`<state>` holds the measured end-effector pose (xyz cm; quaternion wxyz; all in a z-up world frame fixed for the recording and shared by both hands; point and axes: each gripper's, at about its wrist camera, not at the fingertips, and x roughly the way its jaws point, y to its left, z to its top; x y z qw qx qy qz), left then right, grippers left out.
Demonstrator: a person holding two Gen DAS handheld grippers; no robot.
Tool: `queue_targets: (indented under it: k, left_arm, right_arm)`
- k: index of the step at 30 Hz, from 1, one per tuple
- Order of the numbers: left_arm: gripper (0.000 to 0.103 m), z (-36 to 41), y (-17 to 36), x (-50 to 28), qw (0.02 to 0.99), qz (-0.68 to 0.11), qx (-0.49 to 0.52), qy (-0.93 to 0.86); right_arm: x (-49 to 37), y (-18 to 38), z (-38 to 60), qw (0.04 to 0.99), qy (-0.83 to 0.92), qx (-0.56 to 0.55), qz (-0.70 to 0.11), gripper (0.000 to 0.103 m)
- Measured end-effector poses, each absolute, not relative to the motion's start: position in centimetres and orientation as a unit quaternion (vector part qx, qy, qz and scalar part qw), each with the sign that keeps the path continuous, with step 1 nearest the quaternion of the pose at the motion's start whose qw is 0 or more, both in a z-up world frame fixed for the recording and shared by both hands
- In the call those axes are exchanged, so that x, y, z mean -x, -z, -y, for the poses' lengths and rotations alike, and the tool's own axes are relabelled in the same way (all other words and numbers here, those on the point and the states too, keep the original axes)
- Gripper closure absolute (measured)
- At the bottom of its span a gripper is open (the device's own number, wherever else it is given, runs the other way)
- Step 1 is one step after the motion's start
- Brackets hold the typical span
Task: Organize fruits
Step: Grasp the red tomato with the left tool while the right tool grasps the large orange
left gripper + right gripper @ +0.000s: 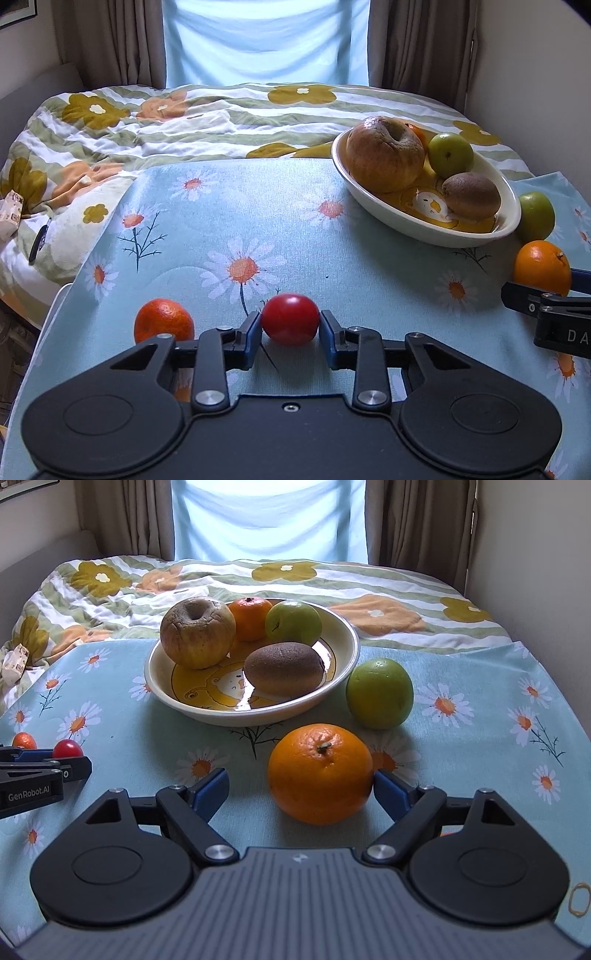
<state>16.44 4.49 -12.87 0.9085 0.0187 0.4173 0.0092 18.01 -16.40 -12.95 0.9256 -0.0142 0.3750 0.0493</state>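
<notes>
Left wrist view, left gripper (290, 325): its blue pads are closed on the small round red fruit (290, 319), which rests on the pale blue daisy-print tablecloth (258, 206); the grip sits at the fruit's widest part, I think so that it does not slip when lifted.
Left wrist view, neighbours: a small orange mandarin (164, 320) lies just left of the left finger, not touched.
Left wrist view, goal: the cream oval ceramic bowl with a yellow cartoon print (424, 232) stands far right and holds a wrinkled brown-yellow apple (384, 153), a green round fruit (451, 155) and a brown fuzzy kiwi (471, 195) (so loose fruits probably go there).
Left wrist view, writing: only the letters "DA" are readable on the right tool at the right edge.
Right wrist view, right gripper (301, 790): open; the large orange with a stem (320, 773) lies between the fingers, the right pad is at its side and the left pad is clearly apart.
Right wrist view, loose fruit: a green round apple-like fruit (379, 693) sits on the cloth just right of the bowl.
Right wrist view, writing: "GenRobot.AI" on the left tool's body.
</notes>
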Motion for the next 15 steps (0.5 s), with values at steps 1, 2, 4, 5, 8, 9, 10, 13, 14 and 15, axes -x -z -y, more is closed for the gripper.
queue_targets:
  k: [1, 2, 4, 5, 8, 9, 10, 13, 14, 15]
  left_arm:
    - [0.066, -4.5, 12.9, -16.4, 0.908, -0.418, -0.018, -0.009]
    - [0.066, -4.5, 12.8, -16.4, 0.908, -0.418, -0.018, -0.01]
    - [0.066, -4.5, 12.8, -16.2, 0.908, -0.419, -0.016, -0.01]
    - [0.066, -4.4, 12.8, -16.1, 0.908, -0.419, -0.016, -0.011]
    - [0.066, -4.3, 12.8, -15.7, 0.907, -0.42, -0.016, -0.011]
    - [0.066, -4.3, 12.8, -15.6, 0.907, -0.42, -0.015, -0.011]
    - [0.066, -4.3, 12.8, -15.5, 0.907, -0.42, -0.015, -0.011]
    - [0.066, -4.2, 12.8, -15.2, 0.907, -0.421, -0.014, -0.013]
    - [0.066, -4.1, 12.7, -15.1, 0.907, -0.421, -0.014, -0.013]
    - [0.066, -4.1, 12.7, -15.0, 0.907, -0.421, -0.014, -0.014]
  right_arm:
    - [-18.0, 12.9, 16.4, 0.926, -0.049, 0.014, -0.375, 0.002]
    - [-18.0, 12.9, 16.4, 0.926, -0.05, 0.014, -0.375, 0.002]
    - [-18.2, 13.0, 16.4, 0.925, -0.05, 0.015, -0.376, 0.003]
    - [-18.3, 13.1, 16.4, 0.925, -0.049, 0.017, -0.377, 0.004]
    - [-18.7, 13.3, 16.5, 0.924, -0.047, 0.019, -0.38, 0.009]
    - [-18.8, 13.3, 16.6, 0.924, -0.045, 0.018, -0.38, 0.01]
    - [-18.8, 13.4, 16.7, 0.923, -0.044, 0.017, -0.381, 0.012]
    - [-18.9, 13.4, 16.9, 0.924, -0.043, 0.015, -0.381, 0.014]
    - [-18.9, 13.4, 17.0, 0.924, -0.042, 0.016, -0.38, 0.016]
    - [-18.9, 13.4, 17.0, 0.924, -0.042, 0.017, -0.379, 0.018]
